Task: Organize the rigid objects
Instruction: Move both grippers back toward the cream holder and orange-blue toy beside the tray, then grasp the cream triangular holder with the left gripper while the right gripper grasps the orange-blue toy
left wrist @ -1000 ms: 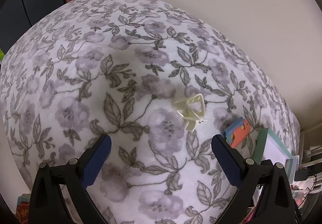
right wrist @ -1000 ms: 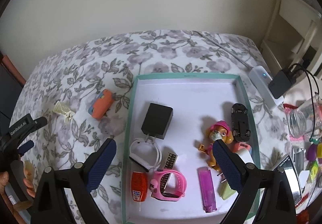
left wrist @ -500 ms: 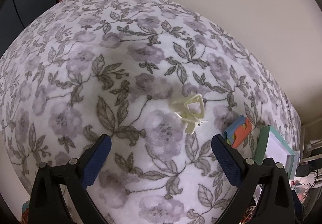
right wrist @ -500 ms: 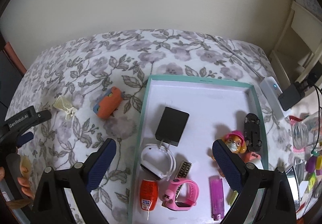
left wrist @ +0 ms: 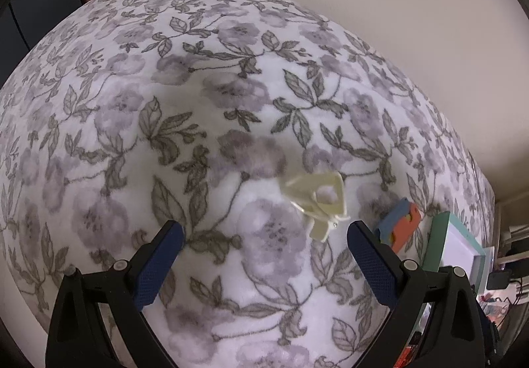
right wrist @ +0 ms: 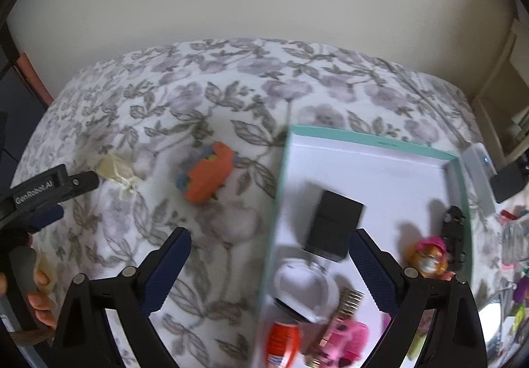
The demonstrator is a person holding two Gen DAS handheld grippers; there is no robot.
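Left wrist view: the left gripper (left wrist: 264,235) is seen released, jaws spread wide and empty, above a floral cloth (left wrist: 165,103). A cream clip (left wrist: 319,202) lies on the cloth just beyond the fingertips, nearer the right finger. An orange-and-blue toy (left wrist: 401,224) is located to the right of the clip, beside the teal tray (left wrist: 439,242).

Right wrist view: the right gripper (right wrist: 269,240) is likewise released and holds nothing. The tray rim (right wrist: 277,219) lies between its fingers. Inside the tray, a black adapter (right wrist: 334,222), a white band (right wrist: 307,292), a pink watch (right wrist: 344,341) and a toy figure (right wrist: 428,255) are seen. The picture is blurred.
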